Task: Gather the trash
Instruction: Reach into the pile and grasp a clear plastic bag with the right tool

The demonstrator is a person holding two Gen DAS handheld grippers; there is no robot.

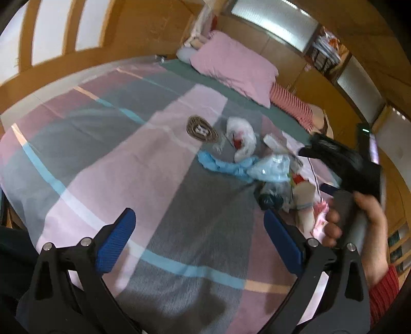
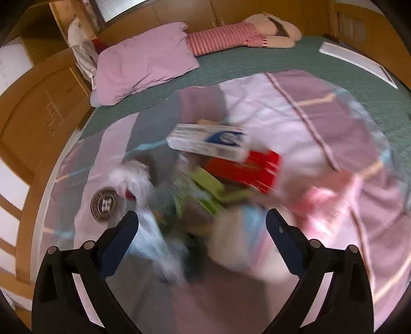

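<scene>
A pile of trash lies on the bed's patchwork blanket [image 1: 143,164]: a crumpled white bag [image 1: 241,136], a blue plastic bag [image 1: 226,165], a clear bag [image 1: 272,167] and a round brown badge [image 1: 201,131]. My left gripper [image 1: 199,233] is open and empty, above the blanket short of the pile. My right gripper [image 2: 201,239] is open, close over the pile, blurred. In the right wrist view I see a white box [image 2: 208,142], a red box [image 2: 246,168], green scraps [image 2: 205,190] and the badge [image 2: 104,204]. The right gripper's body [image 1: 344,164] shows in the left wrist view.
A pink pillow [image 1: 233,66] and a striped red-white cloth [image 1: 292,102] lie at the bed's head on a green sheet [image 2: 282,59]. Wooden walls and cabinets [image 1: 143,23] surround the bed. A white flat panel [image 2: 357,61] lies at the bed's far right.
</scene>
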